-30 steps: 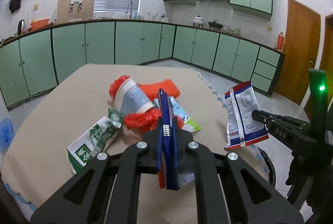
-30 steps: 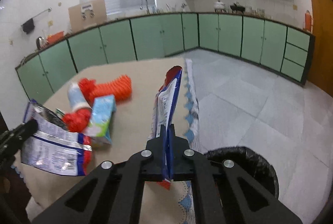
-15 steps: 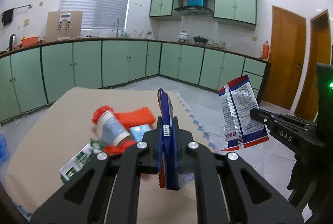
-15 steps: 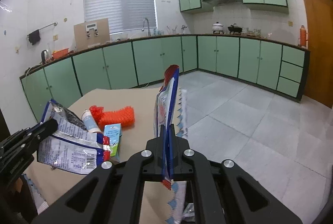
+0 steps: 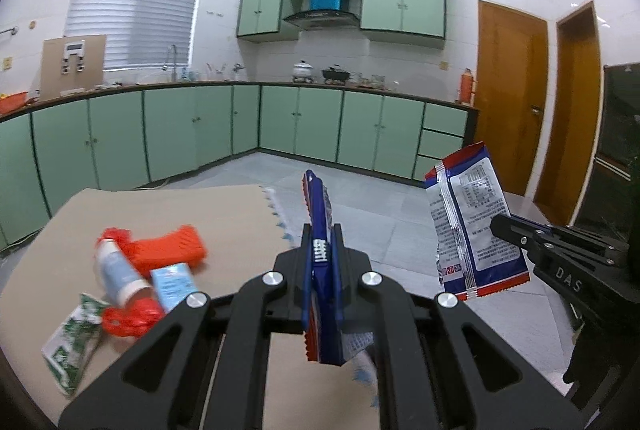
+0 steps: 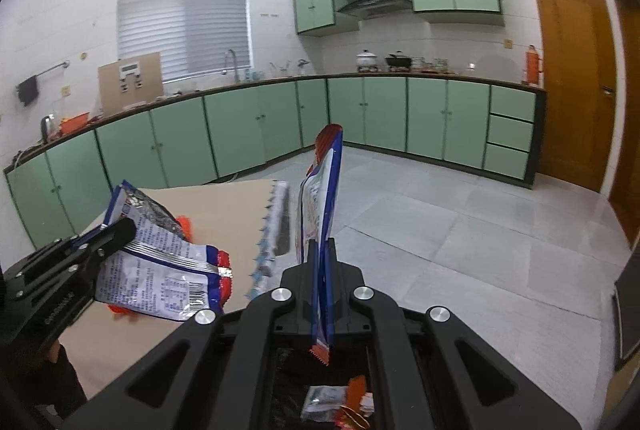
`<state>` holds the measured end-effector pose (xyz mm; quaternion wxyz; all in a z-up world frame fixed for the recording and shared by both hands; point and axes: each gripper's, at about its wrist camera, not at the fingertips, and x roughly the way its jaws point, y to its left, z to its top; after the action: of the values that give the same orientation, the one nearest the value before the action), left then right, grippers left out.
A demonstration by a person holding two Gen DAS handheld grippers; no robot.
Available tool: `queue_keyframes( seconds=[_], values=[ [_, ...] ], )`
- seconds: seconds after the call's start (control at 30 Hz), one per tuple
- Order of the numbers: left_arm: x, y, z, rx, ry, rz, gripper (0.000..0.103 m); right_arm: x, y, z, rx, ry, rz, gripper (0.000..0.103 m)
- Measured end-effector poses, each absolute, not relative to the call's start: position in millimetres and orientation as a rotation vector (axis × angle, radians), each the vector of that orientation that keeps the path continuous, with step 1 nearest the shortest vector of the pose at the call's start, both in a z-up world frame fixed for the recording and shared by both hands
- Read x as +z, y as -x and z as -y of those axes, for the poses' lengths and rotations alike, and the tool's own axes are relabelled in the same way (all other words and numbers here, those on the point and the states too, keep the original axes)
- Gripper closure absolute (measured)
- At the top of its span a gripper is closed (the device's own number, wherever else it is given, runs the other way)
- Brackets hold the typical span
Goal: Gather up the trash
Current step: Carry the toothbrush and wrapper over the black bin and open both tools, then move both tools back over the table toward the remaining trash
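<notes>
With each tool clenched on a snack wrapper, I hold my right tool (image 6: 320, 270) and its wrapper (image 6: 320, 214) over the bin (image 6: 336, 390) for dropping, my left tool (image 5: 320, 262) gripping its wrapper (image 5: 318, 230) edge-on beyond the bench (image 5: 224, 206).

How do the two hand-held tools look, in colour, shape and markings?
Both are matte black. The left tool and the right tool each have angular linkage arms with triangular cut-outs and round silver bolt heads. White letters "DAS" mark the side of the right one. No cables or sleeves show.
</notes>
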<state>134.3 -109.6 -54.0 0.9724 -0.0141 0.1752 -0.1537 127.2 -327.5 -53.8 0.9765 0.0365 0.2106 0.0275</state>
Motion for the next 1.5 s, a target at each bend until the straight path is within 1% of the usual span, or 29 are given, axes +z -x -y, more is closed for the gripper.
queue_keyframes(
  seconds=[0.4, 0.67, 0.8, 1.07, 1.13, 1.17, 1.2, 1.23, 1.3, 1.33, 1.37, 1.43, 1.5],
  values=[
    [-92, -165, 194, -0.432, -0.009, -0.409, 0.096, -91, -128, 389, -0.062, -0.11, -0.483, 0.1],
    [-133, -203, 238, -0.46, -0.063, -0.502, 0.095, -139, -147, 418, -0.091, -0.146, -0.581, 0.1],
    [-152, -220, 245, -0.471, -0.069, -0.56, 0.089, -162, -159, 433, -0.091, -0.181, -0.634, 0.1],
    [-165, -237, 253, -0.471, -0.089, -0.608, 0.077, -200, -191, 446, -0.095, -0.21, -0.741, 0.099],
    [-166, -238, 252, -0.47, -0.088, -0.61, 0.074, -204, -195, 445, -0.095, -0.212, -0.751, 0.095],
    [-166, -238, 251, -0.47, -0.085, -0.613, 0.072, -205, -196, 445, -0.094, -0.214, -0.754, 0.095],
    [-166, -238, 252, -0.468, -0.083, -0.613, 0.067, -206, -197, 443, -0.093, -0.214, -0.756, 0.095],
    [-165, -238, 252, -0.466, -0.082, -0.611, 0.065, -207, -198, 442, -0.09, -0.213, -0.759, 0.092],
    [-164, -238, 250, -0.464, -0.077, -0.61, 0.063, -206, -199, 444, -0.091, -0.213, -0.757, 0.084],
    [-162, -238, 250, -0.463, -0.075, -0.61, 0.062, -205, -198, 445, -0.096, -0.214, -0.753, 0.076],
    [-162, -238, 248, -0.461, -0.073, -0.608, 0.062, -204, -197, 445, -0.098, -0.217, -0.748, 0.071],
    [-159, -237, 244, -0.459, -0.067, -0.603, 0.061, -204, -195, 447, -0.101, -0.222, -0.739, 0.065],
    [-153, -234, 239, -0.455, -0.061, -0.59, 0.059, -199, -191, 447, -0.104, -0.226, -0.721, 0.061]
  ],
)
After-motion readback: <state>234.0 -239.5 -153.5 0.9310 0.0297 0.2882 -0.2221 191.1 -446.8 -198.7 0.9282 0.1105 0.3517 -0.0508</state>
